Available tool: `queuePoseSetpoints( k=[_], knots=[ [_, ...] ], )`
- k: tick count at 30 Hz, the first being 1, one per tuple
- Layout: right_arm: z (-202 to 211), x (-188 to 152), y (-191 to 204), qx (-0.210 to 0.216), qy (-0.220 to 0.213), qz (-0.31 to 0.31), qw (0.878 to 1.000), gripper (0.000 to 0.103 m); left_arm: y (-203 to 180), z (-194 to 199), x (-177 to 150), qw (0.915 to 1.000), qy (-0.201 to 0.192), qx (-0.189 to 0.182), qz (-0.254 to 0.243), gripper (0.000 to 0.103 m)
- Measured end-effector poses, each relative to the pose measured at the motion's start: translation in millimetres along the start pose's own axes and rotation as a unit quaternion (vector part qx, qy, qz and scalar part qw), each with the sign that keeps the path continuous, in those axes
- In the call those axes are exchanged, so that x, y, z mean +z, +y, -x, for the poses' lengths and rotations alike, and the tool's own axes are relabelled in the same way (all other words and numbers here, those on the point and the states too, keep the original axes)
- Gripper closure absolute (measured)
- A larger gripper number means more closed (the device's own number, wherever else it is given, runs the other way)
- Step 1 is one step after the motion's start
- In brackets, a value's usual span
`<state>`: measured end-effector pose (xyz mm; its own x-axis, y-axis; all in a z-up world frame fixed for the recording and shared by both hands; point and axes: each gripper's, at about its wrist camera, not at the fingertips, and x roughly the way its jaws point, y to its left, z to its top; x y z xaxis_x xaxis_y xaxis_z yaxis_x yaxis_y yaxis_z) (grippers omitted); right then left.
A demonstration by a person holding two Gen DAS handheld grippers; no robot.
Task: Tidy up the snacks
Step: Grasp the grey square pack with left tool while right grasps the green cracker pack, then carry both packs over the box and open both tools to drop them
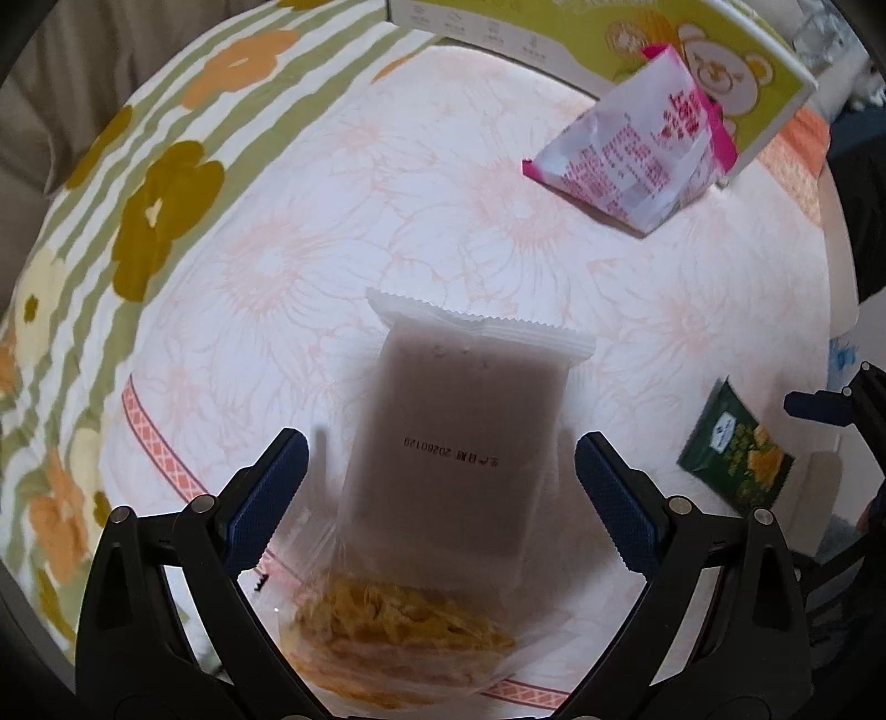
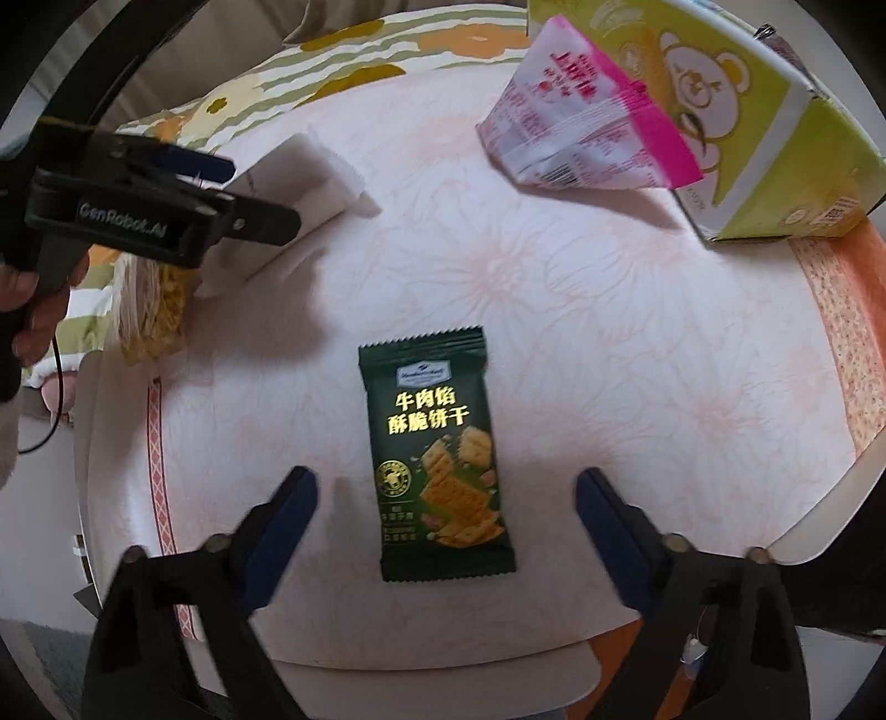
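A frosted white packet (image 1: 459, 437) with a dark filling lies on the round table, between the wide-open jaws of my left gripper (image 1: 440, 476); it also shows in the right wrist view (image 2: 299, 188). A clear bag of yellow chips (image 1: 398, 626) lies under its near end. A dark green cracker packet (image 2: 437, 459) lies flat between the open jaws of my right gripper (image 2: 446, 493); it also shows in the left wrist view (image 1: 736, 448). A pink-and-white pouch (image 2: 576, 133) leans against a green carton (image 2: 775, 127).
The table (image 2: 609, 343) has a pale floral cloth with an orange border. The green bear-print carton (image 1: 637, 50) stands at its far right edge. A flowered striped fabric (image 1: 111, 221) lies beyond the table's left side. The left gripper body (image 2: 138, 205) shows at left.
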<state>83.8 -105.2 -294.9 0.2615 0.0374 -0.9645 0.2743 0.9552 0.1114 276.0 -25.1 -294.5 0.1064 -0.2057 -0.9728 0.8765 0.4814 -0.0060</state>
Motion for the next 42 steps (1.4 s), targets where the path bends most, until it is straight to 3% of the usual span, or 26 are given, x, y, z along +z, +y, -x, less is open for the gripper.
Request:
queuePoseSetpoints(
  k=[3,10,15,21,24,26,30,42],
  knots=[
    [-5,0,-1,-0.001,0.000,-0.004,1.000,0.024,-1,-7,1,0.9999,0.010,-0.003,-0.008,0.031],
    [-5,6,7,-0.012,-0.006,0.005,1.000,0.029,-6,-11,2,0.9997,0.010,0.002,-0.024,0.040],
    [-3,6,5,-0.006,-0.009,-0.005,1.000,0.032,-12,-3,2,0.9998,0.001,0.007,-0.019,0.041],
    [-9,4,16,-0.034,-0.008,0.023,0.999,0.038,-10,15,1,0.9997,-0.022,-0.007,0.008,0.041],
    [-10,3,23,-0.040,-0.014,0.038,0.998,0.050,-7,25,2,0.9991,-0.036,-0.008,0.022,0.041],
    [-9,5,28,-0.038,-0.016,0.049,0.998,0.063,-4,30,3,0.9985,-0.043,-0.012,0.034,0.041],
    [-6,14,27,-0.016,-0.015,0.039,0.999,0.063,1,43,5,0.9966,-0.057,-0.013,0.058,0.041],
    [61,35,16,-0.012,-0.091,0.044,0.995,0.063,-3,112,21,0.9893,-0.121,-0.013,0.080,0.041]
  ],
)
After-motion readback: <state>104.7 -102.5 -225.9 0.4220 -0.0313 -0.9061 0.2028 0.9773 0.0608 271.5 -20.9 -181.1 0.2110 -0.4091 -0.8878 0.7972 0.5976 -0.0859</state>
